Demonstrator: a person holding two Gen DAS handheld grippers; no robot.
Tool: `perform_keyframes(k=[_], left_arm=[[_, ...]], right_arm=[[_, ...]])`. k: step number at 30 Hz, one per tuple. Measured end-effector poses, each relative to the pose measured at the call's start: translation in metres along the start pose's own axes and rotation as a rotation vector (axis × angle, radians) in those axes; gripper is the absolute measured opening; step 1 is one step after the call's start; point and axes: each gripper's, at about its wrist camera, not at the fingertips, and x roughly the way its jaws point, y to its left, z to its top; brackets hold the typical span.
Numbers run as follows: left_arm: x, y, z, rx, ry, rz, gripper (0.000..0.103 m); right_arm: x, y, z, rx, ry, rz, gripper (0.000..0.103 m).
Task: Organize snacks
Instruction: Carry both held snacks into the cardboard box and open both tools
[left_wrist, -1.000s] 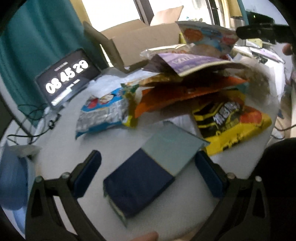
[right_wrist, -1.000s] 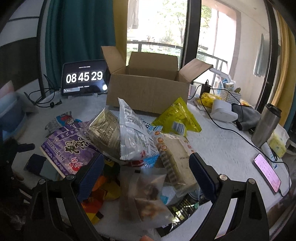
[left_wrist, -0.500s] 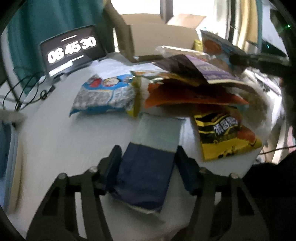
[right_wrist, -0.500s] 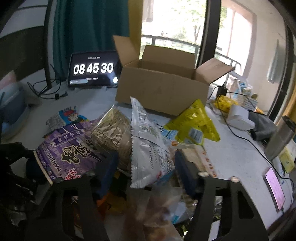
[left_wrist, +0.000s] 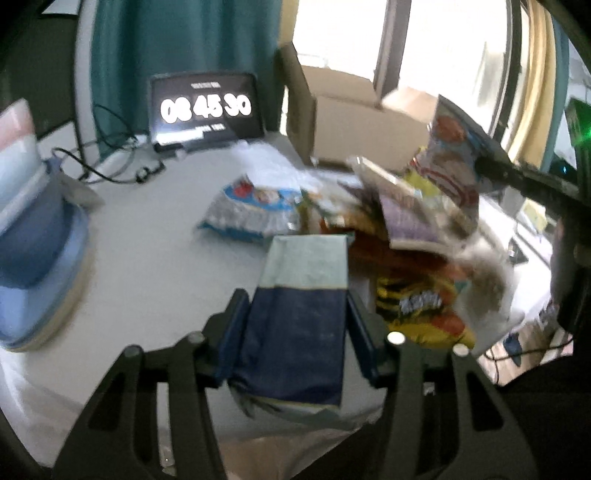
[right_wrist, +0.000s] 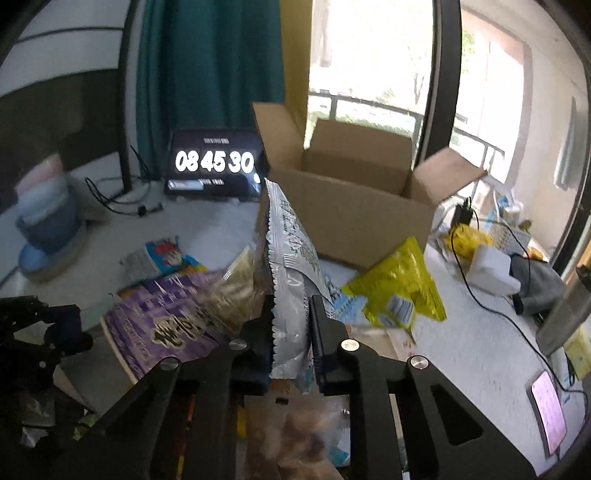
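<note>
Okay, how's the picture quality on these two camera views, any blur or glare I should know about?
Left wrist view: motion blur smears the snack pile, though the clock screen reads fine, and the window is blown out white. Right wrist view: sharper, the cardboard box is crisp and only the purple bag is smeared; strong backlight from the window. Both bend straight lines at the edges.

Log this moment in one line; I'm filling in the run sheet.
left hand-held gripper: shut on dark-blue-and-teal flat packet | right hand-held gripper: shut on silver foil snack bag | open brown cardboard box: behind pile
</note>
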Motion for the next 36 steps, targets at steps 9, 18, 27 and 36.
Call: perform_keyframes(k=[9,18,27,36], left_arm=[[-0.031,-0.007,0.054,-0.035,-0.168,0.037,0.053],[-0.018,-0.039,0.150,0.001,-0.336,-0.021,0.053],[0.035,-0.062,0.240,-0.009,-0.307,-0.053,0.053],[0.132,-0.082,0.328,0.003,-0.294,0.022,0.054]], right_arm=[[-0.026,-0.028,0.034,0.068,-0.084,0.086,0.018],[-0.031,-0.082,0.080,0.084,-0.184,0.055,0.018],[-0.006,-0.132,0.135,0.129,-0.216,0.048,0.018],[0.065,-0.172,0.182,0.212,-0.164,0.013,0.018]])
